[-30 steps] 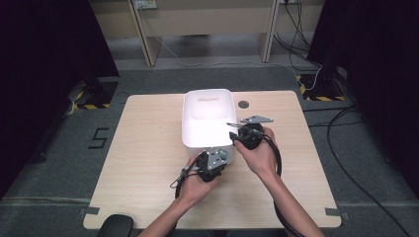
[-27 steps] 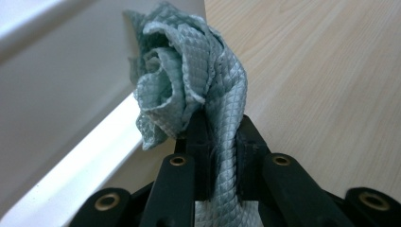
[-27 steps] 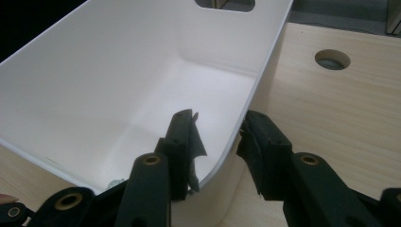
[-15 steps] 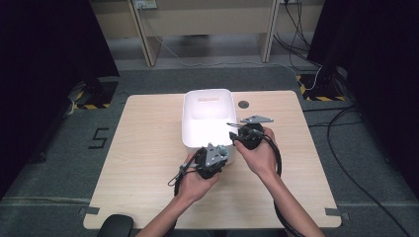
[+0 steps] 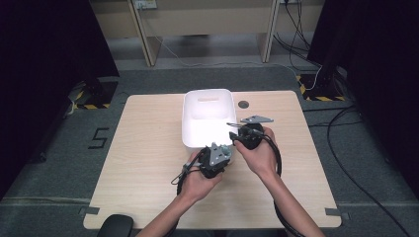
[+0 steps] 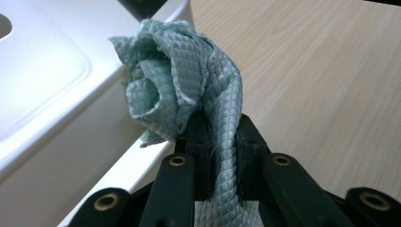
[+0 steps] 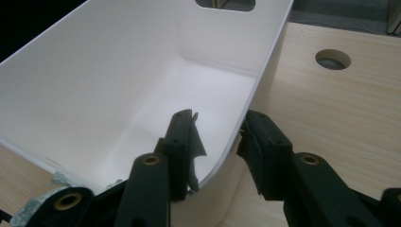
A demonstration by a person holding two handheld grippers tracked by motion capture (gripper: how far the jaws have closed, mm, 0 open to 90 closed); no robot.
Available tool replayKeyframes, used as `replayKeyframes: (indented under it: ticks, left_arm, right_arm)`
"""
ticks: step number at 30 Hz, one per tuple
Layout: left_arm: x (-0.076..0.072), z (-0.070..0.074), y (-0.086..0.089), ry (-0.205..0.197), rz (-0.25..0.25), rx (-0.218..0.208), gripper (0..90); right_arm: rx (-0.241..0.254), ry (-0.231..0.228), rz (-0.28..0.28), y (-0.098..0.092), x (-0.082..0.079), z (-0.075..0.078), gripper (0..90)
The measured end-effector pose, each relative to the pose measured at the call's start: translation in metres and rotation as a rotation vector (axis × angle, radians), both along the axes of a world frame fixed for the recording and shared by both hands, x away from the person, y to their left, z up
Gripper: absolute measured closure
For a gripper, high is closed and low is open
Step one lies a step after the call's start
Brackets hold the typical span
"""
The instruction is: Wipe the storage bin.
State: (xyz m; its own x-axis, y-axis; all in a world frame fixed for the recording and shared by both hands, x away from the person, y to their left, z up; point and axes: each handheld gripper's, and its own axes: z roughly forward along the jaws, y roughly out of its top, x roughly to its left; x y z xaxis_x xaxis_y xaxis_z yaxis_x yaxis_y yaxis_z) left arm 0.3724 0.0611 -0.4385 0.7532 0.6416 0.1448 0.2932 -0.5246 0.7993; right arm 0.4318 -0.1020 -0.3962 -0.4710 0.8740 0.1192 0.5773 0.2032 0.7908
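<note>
A white plastic bin point(image 5: 184, 123) stands on the wooden table point(image 5: 148, 148). My left gripper point(image 5: 216, 148) is at the bin's near right corner, shut on a bunched pale green quilted cloth point(image 6: 175, 80). The cloth sticks up from between its jaws point(image 6: 220, 127) beside the bin's rim point(image 6: 47, 71). My right gripper point(image 5: 236, 133) straddles the bin's right wall near that corner. One jaw is inside the bin point(image 7: 94, 71) and the other outside, the gripper point(image 7: 220, 125) standing open around the rim. A scrap of the cloth point(image 7: 28, 210) peeks in at the lower left.
A round cable hole point(image 5: 242, 104) lies in the table just right of the bin's far end, also seen from the right gripper point(image 7: 333, 58). Bare wood stretches left and right of the bin. Cables trail over the floor beyond the table.
My left gripper has edged a little toward the bin's near corner with the cloth in it. The right gripper has stayed put.
</note>
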Motion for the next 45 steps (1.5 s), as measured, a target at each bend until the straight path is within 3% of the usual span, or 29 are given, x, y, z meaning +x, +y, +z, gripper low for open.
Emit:
replayKeyframes:
  ticks: [17, 27, 45]
  left_arm:
    - [0.006, -0.001, -0.011, 0.009, -0.015, 0.001, 79.0]
    - [0.005, -0.01, -0.014, -0.021, -0.022, 0.018, 79.0]
    - [0.008, -0.046, -0.02, 0.004, -0.022, 0.085, 78.9]
  right_arm:
    - [0.0, 0.003, 0.0, 0.0, 0.0, 0.0, 64.0]
    - [0.002, 0.002, 0.0, 0.0, 0.0, 0.0, 63.9]
    - [0.005, 0.002, 0.001, -0.001, 0.0, 0.0, 63.9]
